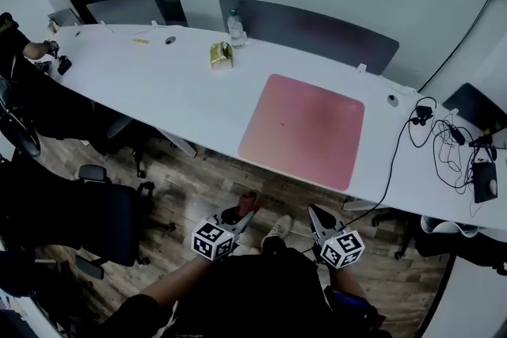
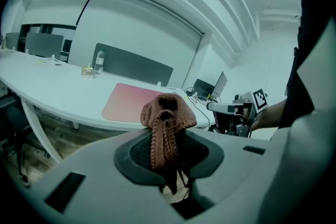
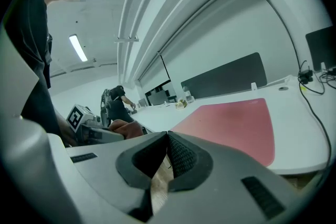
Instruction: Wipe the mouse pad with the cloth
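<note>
Two hand-held tongs hang low over the wooden floor (image 1: pixel 198 178), on the near side of the pink rectangular mouse pad (image 1: pixel 305 131) and apart from it. Of these, the left tongs (image 1: pixel 244 211) are clenched on a brown knitted cloth (image 2: pixel 167 113), which bunches above the tips. The right tongs (image 3: pixel 167 140) are pressed together with nothing between them. The mouse pad lies flat on the long white table (image 1: pixel 158 83). Beyond the mouse pad's far-left corner stand a clear plastic bottle (image 1: pixel 235 28) and a small gold object (image 1: pixel 221 55), seemingly a crumpled wrapper.
</note>
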`<state>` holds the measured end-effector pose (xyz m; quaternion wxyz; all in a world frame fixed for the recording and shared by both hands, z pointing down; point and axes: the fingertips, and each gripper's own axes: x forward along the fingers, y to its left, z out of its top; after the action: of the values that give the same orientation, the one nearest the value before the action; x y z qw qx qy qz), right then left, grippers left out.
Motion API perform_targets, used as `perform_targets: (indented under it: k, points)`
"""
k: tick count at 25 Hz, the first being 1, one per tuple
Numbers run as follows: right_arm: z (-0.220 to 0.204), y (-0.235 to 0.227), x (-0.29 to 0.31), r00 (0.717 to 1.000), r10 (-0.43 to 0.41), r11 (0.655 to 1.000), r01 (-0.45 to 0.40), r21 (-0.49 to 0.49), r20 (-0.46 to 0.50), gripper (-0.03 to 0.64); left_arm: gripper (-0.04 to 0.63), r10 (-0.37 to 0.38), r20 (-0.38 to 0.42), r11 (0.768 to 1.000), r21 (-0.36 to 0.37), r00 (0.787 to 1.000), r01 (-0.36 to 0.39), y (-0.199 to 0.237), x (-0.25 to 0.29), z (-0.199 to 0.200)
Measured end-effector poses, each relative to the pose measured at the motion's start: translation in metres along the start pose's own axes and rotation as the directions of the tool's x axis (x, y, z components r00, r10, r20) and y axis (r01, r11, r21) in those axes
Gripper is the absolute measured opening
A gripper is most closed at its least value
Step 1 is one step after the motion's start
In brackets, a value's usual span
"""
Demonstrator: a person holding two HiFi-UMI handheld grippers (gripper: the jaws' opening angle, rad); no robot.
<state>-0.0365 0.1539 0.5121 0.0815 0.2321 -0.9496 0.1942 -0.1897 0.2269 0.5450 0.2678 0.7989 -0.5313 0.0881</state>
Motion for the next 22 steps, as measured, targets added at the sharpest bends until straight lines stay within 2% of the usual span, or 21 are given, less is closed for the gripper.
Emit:
perform_targets:
  k: [11,17,22]
  points:
    - [0.018,-0.07,0.012,0.998,-0.062,0.997,0.061,0.052,0.007,0.026,0.091,-0.082,-0.061,0.995,0.051,0.995,0.085,-0.001,0.088,0.049]
    - [0.028,-0.098,0.009,0.997,-0.078,0.994,0.076,0.081,0.023,0.026,0.089,-0.142,-0.104,0.989,0.029,0.984,0.146,-0.015,0.124,0.073]
    - [0.029,-0.113,0.002,0.993,-0.112,0.989,0.106,0.102,0.048,0.026,0.091,-0.18,-0.139,0.982,0.038,0.974,0.187,-0.027,0.145,0.077]
